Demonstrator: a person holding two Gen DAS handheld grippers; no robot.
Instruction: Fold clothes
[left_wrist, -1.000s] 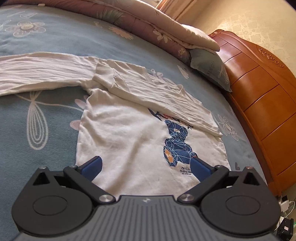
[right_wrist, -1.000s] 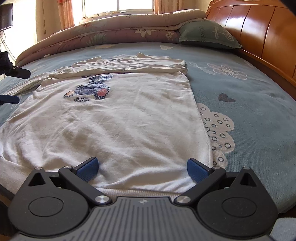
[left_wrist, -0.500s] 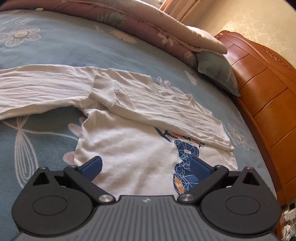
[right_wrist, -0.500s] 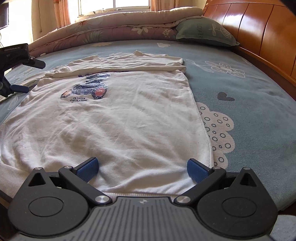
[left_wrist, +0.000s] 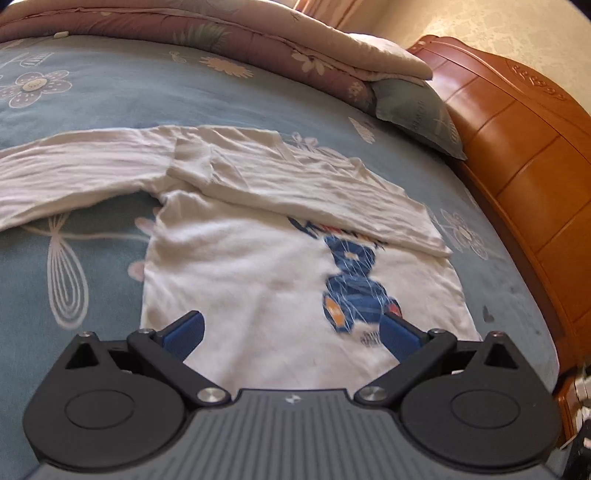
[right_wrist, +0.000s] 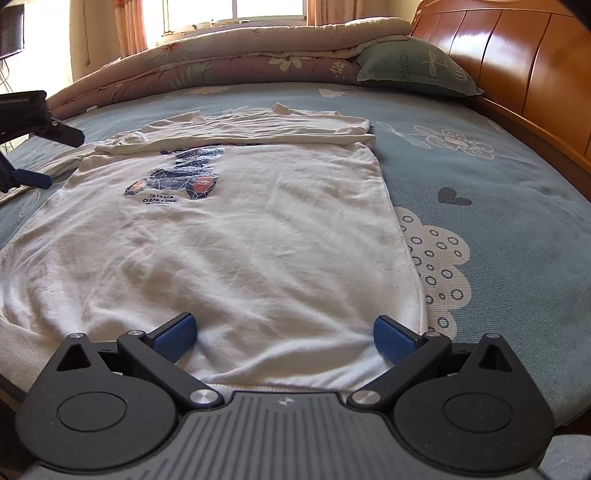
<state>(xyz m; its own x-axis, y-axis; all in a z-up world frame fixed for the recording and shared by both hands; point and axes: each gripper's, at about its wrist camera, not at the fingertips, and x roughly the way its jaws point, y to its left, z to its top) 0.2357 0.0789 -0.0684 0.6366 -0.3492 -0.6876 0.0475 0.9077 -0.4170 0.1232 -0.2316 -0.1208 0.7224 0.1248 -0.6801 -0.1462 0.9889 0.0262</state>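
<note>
A white long-sleeved shirt (left_wrist: 243, 273) with a blue bear print (left_wrist: 354, 288) lies flat on the bed. One sleeve (left_wrist: 303, 184) is folded across its chest; the other sleeve (left_wrist: 74, 166) stretches out to the left over the sheet. My left gripper (left_wrist: 291, 332) hovers open above the shirt's side, holding nothing. In the right wrist view the same shirt (right_wrist: 229, 240) spreads away from me, and my right gripper (right_wrist: 284, 334) stands open over its hem. The left gripper (right_wrist: 29, 147) shows at that view's left edge, beside the shirt's shoulder.
The blue flowered bedsheet (right_wrist: 498, 206) surrounds the shirt. A rolled quilt (right_wrist: 229, 62) and a green pillow (right_wrist: 410, 70) lie at the bed's far end. A wooden headboard (right_wrist: 517, 59) runs along the right side. Curtains and a bright window (right_wrist: 236, 14) are behind.
The left gripper has drifted over the shirt, first toward the sleeves, then tilting up so more of the print shows. The right gripper has eased slightly closer along the hem. Both stayed open.
</note>
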